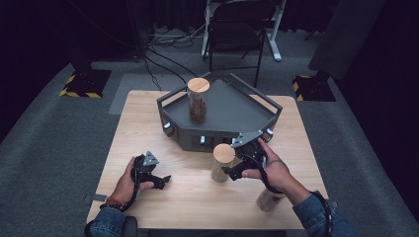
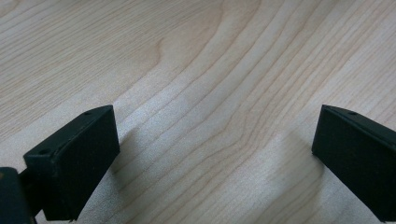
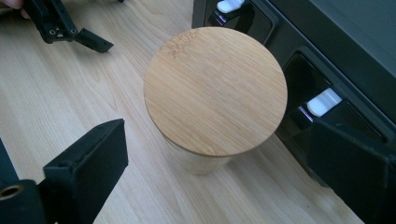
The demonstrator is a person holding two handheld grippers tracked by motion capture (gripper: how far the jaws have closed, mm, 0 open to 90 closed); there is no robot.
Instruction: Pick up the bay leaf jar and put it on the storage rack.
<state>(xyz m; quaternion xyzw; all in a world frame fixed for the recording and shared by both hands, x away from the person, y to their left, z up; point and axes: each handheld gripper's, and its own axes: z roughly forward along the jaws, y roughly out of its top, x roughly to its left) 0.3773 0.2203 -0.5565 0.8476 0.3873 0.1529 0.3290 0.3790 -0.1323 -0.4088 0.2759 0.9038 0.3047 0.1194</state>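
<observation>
A pale wooden tabletop [image 1: 148,118] stood on grey carpet, with a black folding chair [image 1: 236,29] behind its far edge. On the far half of the tabletop sat a dark grey tray [image 1: 232,106] with a low rail and a front face bearing small white clips. Inside the tray, towards its left corner, a tall jar [image 1: 198,99] with a round wooden lid and dark contents stood upright.

In front of the tray, on the bare wood, stood a second jar [image 1: 222,163], pale in its body and capped with a round wooden lid [image 3: 215,88]. It stood upright just before the tray's front face, near it; whether the two touched I could not tell. A third jar [image 1: 269,200] stood close to the near edge at the right, partly hidden behind the person's right forearm.

The right tool [image 1: 236,173], held in the person's right hand [image 1: 274,170], pointed leftward at the lidded jar in front of the tray. In the right gripper view its two black jaws stood wide apart, one low at the left and one at the right against the tray's front, with the jar ahead of the gap and its lid above them. The pads did not press on the jar, and it held nothing.

The left tool [image 1: 160,181] lay low over the tabletop at the near left, in the person's left hand [image 1: 127,185], well apart from all three jars. Its jaws were spread wide over bare wood grain, with nothing between them.
</observation>
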